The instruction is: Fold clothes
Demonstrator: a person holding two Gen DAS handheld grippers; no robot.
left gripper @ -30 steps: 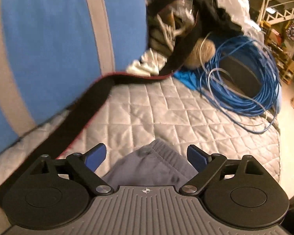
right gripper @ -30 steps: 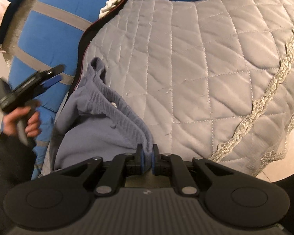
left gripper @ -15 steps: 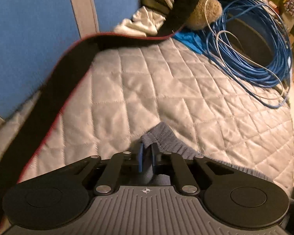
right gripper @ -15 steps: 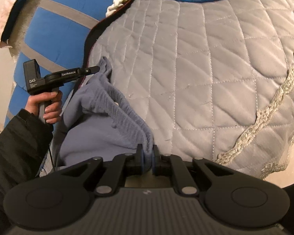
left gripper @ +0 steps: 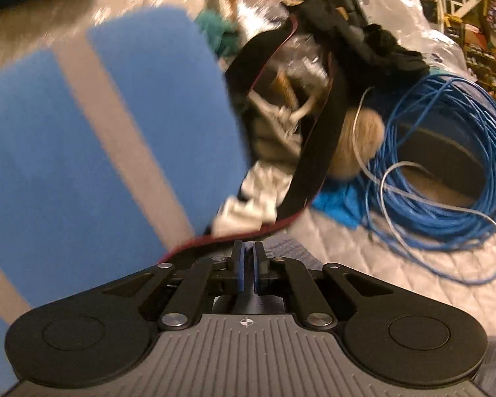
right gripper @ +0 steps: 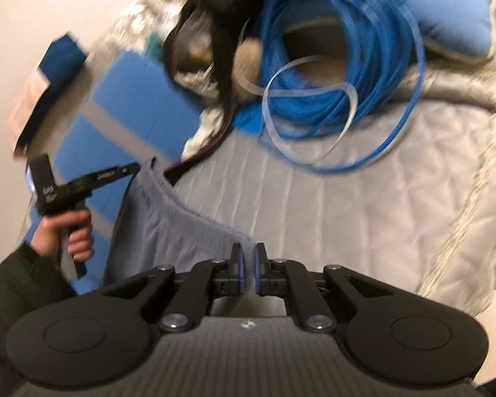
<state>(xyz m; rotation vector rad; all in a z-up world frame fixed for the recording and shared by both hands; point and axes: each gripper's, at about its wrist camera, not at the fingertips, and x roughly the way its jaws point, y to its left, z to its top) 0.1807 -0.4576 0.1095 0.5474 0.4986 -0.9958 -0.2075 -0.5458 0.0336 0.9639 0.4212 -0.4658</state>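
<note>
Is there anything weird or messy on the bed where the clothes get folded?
Yes. A big loose coil of blue cable sprawls across the quilt, with a heap of dark clothes behind it. That seems odd beside the grey shorts being folded.

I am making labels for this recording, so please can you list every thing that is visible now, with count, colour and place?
shorts: one, grey-blue, waistband stretched between the two grippers above the quilt
quilt: one, pale grey, covering the bed
cable coil: one, blue, on the far part of the quilt
pillow: one, light blue, behind the cable coil
striped cushion: one, blue with grey stripes, left of the quilt
dark strap: one, black with red edge, between the striped cushion and the cable coil
clothes pile: one, mixed dark and white, far end
left hand-held gripper: one, black, shut on the shorts
right hand-held gripper: one, black, shut on the shorts
hand: one, holding the left gripper
</note>
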